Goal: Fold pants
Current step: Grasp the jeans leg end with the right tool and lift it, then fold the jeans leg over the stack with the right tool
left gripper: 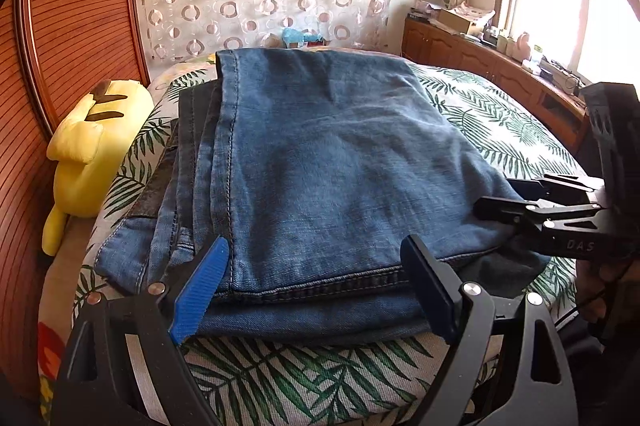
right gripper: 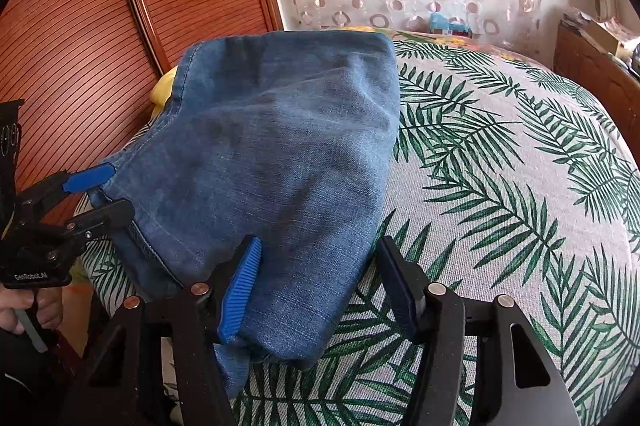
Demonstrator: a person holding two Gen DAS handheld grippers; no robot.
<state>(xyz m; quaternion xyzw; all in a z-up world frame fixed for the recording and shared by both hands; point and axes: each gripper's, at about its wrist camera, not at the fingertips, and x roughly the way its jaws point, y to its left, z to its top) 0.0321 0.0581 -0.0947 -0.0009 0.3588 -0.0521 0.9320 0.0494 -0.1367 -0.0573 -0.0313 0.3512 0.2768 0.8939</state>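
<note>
Two grippers at near edge of folded blue jeans [left gripper: 320, 153] – stacked in layers on leaf-print bed [left gripper: 500, 121]. Left gripper [left gripper: 316, 290] released, fingers spread wide across hem, nothing grasped. Right gripper [right gripper: 316, 290] likewise spread, straddling near corner of denim – no pinch. Yellow plush toy [left gripper: 96, 149] beside jeans, against wooden headboard [left gripper: 76, 17].

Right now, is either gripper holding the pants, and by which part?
Nothing is held. The left gripper and right gripper are open, each astride an edge of the folded pants.
</note>
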